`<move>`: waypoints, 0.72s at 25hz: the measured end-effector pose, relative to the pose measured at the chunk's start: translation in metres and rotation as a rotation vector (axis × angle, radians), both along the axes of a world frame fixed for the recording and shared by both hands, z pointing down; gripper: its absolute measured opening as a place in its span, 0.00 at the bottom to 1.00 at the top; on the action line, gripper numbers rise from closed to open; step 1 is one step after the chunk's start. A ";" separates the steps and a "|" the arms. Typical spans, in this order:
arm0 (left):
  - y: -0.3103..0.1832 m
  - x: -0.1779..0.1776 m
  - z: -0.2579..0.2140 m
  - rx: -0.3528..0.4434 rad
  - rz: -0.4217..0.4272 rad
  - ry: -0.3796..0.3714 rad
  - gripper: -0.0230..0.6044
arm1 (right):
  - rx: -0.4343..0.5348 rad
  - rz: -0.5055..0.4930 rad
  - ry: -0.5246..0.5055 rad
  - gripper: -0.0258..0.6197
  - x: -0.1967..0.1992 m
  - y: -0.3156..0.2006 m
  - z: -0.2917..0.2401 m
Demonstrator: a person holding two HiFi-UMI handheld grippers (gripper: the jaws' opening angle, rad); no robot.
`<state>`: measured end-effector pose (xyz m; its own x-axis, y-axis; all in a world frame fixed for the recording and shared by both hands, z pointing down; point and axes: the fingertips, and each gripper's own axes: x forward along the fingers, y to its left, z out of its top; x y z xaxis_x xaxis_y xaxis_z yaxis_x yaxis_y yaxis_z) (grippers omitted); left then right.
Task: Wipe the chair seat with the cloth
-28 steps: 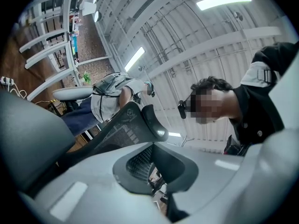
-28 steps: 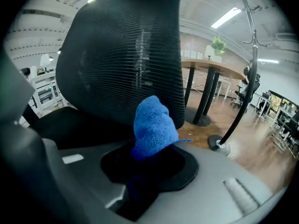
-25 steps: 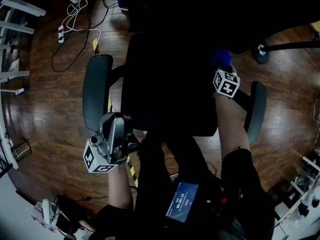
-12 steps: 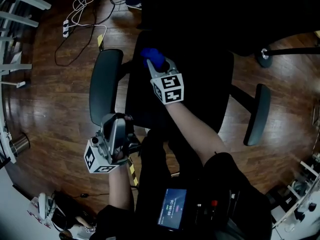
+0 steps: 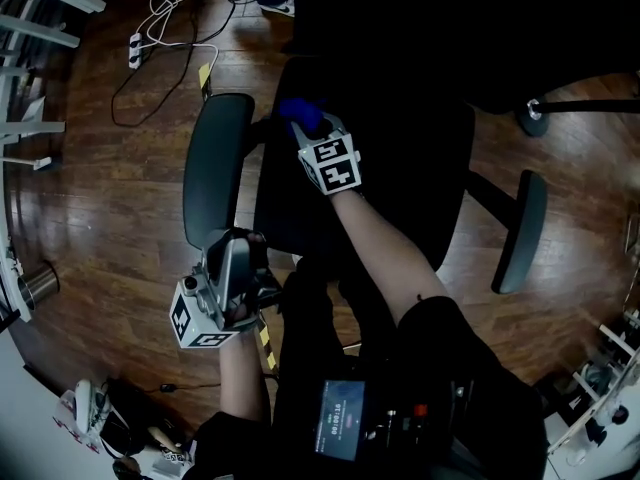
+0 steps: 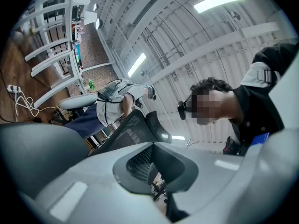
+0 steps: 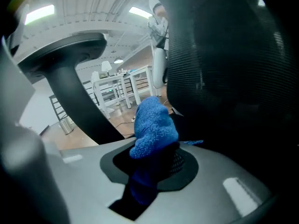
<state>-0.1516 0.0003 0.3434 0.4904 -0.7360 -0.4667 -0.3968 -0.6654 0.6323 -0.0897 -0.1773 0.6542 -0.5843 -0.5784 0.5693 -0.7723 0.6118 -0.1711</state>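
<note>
A black office chair fills the middle of the head view, its seat (image 5: pixel 400 188) very dark between the left armrest (image 5: pixel 213 168) and right armrest (image 5: pixel 518 230). My right gripper (image 5: pixel 308 128) is over the seat's far left part, shut on a blue cloth (image 5: pixel 299 112). In the right gripper view the cloth (image 7: pixel 152 125) bulges out between the jaws of the right gripper (image 7: pixel 154 164), close to the mesh backrest (image 7: pixel 224 78). My left gripper (image 5: pixel 232 258) hangs off the chair's front left corner, pointing upward. Its jaws (image 6: pixel 156 174) look shut with nothing in them.
Wooden floor surrounds the chair. A power strip with cables (image 5: pixel 135 53) lies at the far left, and a metal can (image 5: pixel 38 286) stands at the left edge. White frame legs (image 5: pixel 40 28) line the upper left. Another chair's base (image 5: pixel 535 118) sits far right.
My right gripper has swept with the cloth from the seat's right side across to its far left. The left gripper has stayed where it was.
</note>
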 end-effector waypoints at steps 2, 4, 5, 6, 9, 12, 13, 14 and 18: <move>-0.002 0.003 -0.002 0.009 0.013 0.001 0.03 | -0.011 0.088 0.036 0.19 0.041 0.005 0.008; -0.005 0.006 -0.005 0.016 0.025 0.005 0.03 | -0.014 0.173 0.081 0.19 0.095 0.013 0.014; -0.006 0.009 -0.007 0.018 0.030 0.007 0.03 | -0.013 0.209 0.110 0.19 0.126 0.020 0.017; -0.007 0.011 -0.008 0.020 0.037 0.009 0.03 | -0.012 0.247 0.141 0.19 0.159 0.027 0.019; -0.011 0.018 -0.010 0.026 0.059 0.012 0.03 | -0.011 0.392 0.213 0.19 0.258 0.044 0.014; -0.013 0.022 -0.012 0.028 0.071 0.018 0.03 | -0.005 0.501 0.259 0.19 0.327 0.054 0.001; -0.014 0.024 -0.012 0.028 0.073 0.017 0.03 | -0.005 0.524 0.266 0.19 0.339 0.055 -0.002; -0.015 0.025 -0.012 0.027 0.076 0.016 0.03 | -0.008 0.545 0.266 0.19 0.348 0.056 -0.003; -0.015 0.026 -0.013 0.027 0.077 0.017 0.03 | -0.008 0.572 0.288 0.19 0.354 0.054 -0.003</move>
